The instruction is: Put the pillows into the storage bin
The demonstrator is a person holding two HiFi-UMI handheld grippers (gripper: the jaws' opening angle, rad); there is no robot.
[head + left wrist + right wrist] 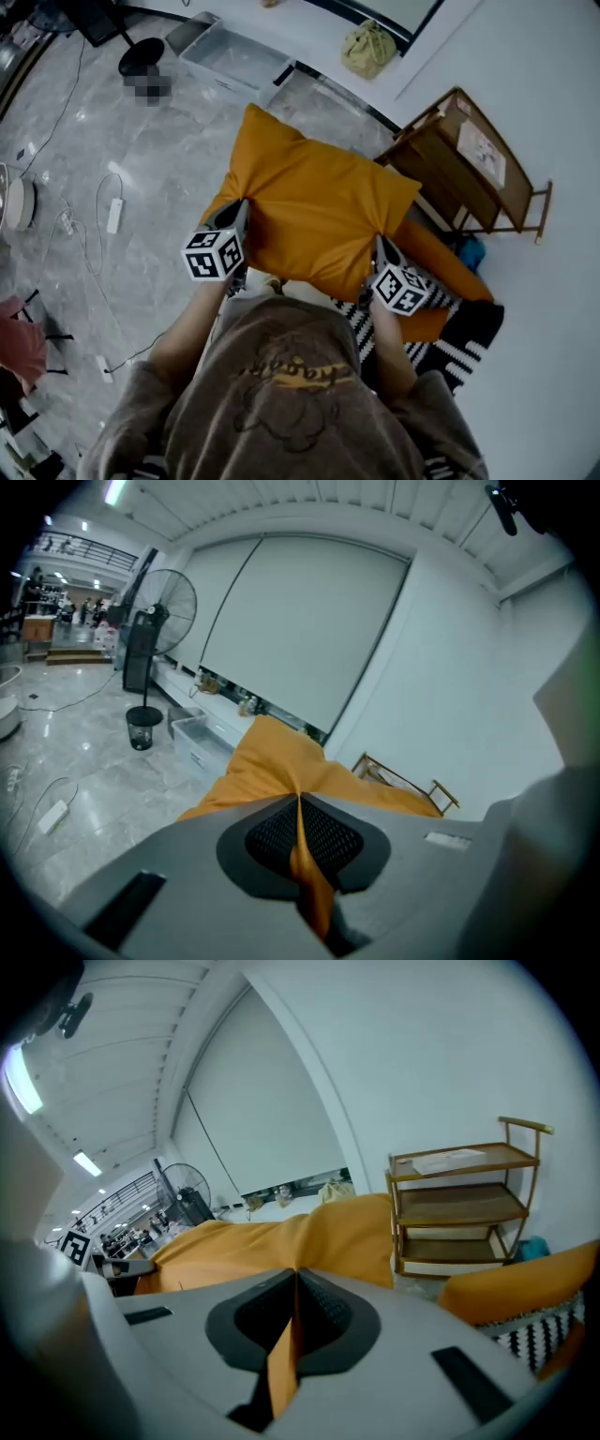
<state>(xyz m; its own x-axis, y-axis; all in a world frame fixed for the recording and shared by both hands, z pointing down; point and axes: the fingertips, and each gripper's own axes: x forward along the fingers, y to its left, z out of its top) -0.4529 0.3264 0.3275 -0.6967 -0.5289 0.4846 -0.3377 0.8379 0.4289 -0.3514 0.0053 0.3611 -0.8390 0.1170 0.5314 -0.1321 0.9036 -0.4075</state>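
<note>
Closest in the head view is the person's brown top (281, 394), filling the 6 o'clock edge, with both arms reaching forward from it. The left gripper (241, 214) is pressed together on the 9 o'clock edge of an orange pillow (319, 211). Its own view shows a fold of orange fabric pinched between the dark pads. The right gripper (379, 247) pinches the pillow's 4 o'clock corner the same way, a strip of cloth caught in its closed jaws. The pillow hangs between them above the floor, mid-frame.

The floor (141, 159) is glossy grey marble. A white power strip (114, 216) and its cable lie at 9 o'clock. The storage bin (234, 58), clear and without a lid, sits at 11 o'clock from the pillow, against the base of a white wall (525, 84). A pale bag (367, 47) rests at 1 o'clock. A wooden shelf rack (469, 173) stands at 3 o'clock along the wall. Below it, at 4 o'clock, a second orange pillow (441, 258) lies on a black-and-white cloth (459, 347). The left gripper view shows a standing fan (161, 607) and a black waste basket (141, 728) at 10 o'clock.
</note>
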